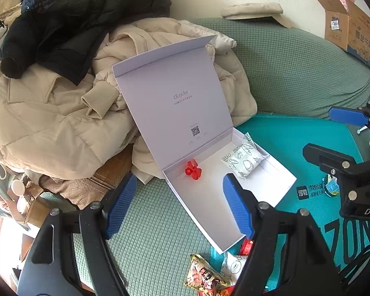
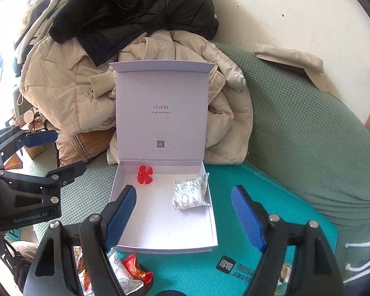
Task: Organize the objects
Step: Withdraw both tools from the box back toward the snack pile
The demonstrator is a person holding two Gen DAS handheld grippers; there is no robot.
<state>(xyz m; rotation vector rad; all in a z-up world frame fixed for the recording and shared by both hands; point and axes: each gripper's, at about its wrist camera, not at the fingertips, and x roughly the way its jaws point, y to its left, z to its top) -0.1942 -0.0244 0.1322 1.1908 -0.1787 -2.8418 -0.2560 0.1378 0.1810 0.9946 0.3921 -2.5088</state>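
Note:
An open white box (image 2: 160,224) lies on a teal bag (image 2: 246,222), its lid (image 2: 161,113) propped upright against coats. Inside lie a red propeller-shaped piece (image 2: 144,174) and a white patterned packet (image 2: 190,194); both show in the left wrist view, the red piece (image 1: 192,170) and packet (image 1: 244,159) in the box (image 1: 209,197). More snack packets lie in front of the box: a red one (image 2: 137,268), a white one (image 2: 122,276), and a brown one (image 1: 204,275). My left gripper (image 1: 177,204) is open and empty over the box's near-left corner. My right gripper (image 2: 185,214) is open and empty over the box.
Beige (image 2: 69,91) and black (image 2: 135,7) coats are piled on the green sofa (image 2: 308,135) behind the box. A cardboard carton (image 1: 350,29) stands at the far right. A small teal-labelled cup (image 1: 330,187) sits on the bag under the right gripper.

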